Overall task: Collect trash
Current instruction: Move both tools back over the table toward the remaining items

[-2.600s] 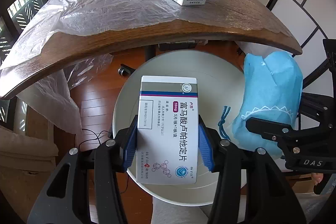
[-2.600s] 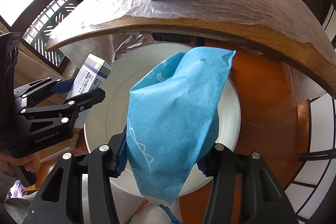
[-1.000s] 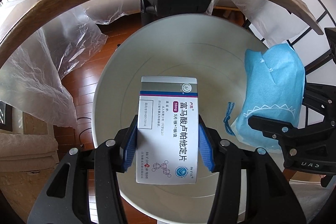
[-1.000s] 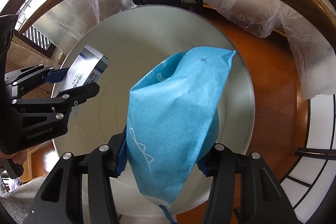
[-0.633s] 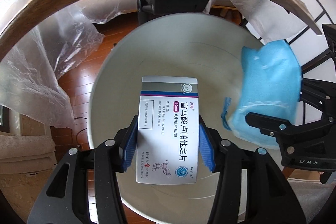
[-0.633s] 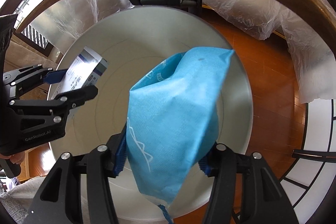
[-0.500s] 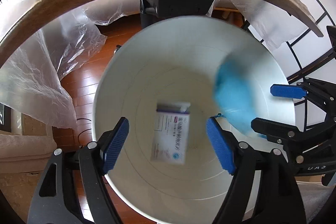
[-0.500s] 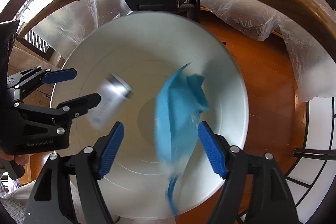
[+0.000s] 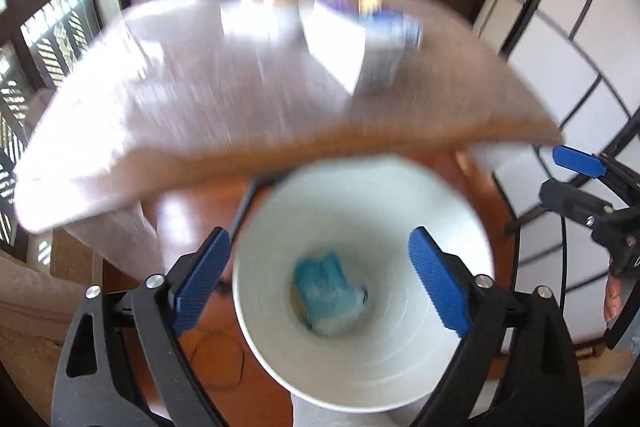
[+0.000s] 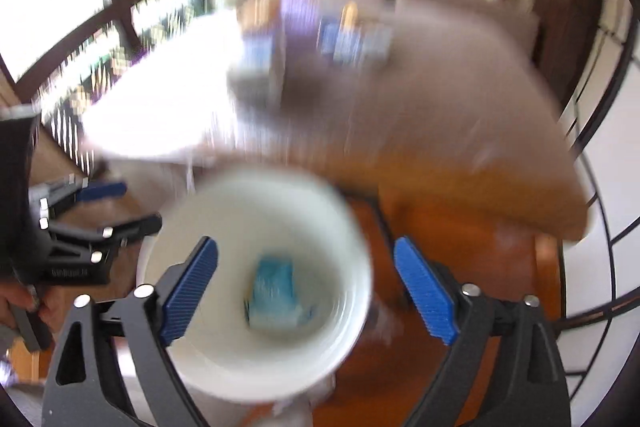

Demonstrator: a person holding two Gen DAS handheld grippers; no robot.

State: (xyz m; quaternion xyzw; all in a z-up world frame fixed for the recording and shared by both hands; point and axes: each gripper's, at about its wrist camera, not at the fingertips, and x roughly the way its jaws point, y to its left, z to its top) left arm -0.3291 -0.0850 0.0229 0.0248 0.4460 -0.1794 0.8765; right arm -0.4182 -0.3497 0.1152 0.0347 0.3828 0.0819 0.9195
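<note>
Now the blue bag [image 9: 328,293] lies in the bin [image 9: 360,379], below both just-opened, empty grippers [image 9: 318,283] [image 10: 306,293].

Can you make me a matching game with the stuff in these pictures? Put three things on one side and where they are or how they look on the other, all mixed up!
Things:
1. blue bag
2. white bin
3. left hand-held gripper

Descriptions:
A. open, nothing between its blue pads
B. lying at the bottom of the bin
C. standing on the wooden floor beside the table

Pairs: 1-B, 2-C, 3-A
</note>
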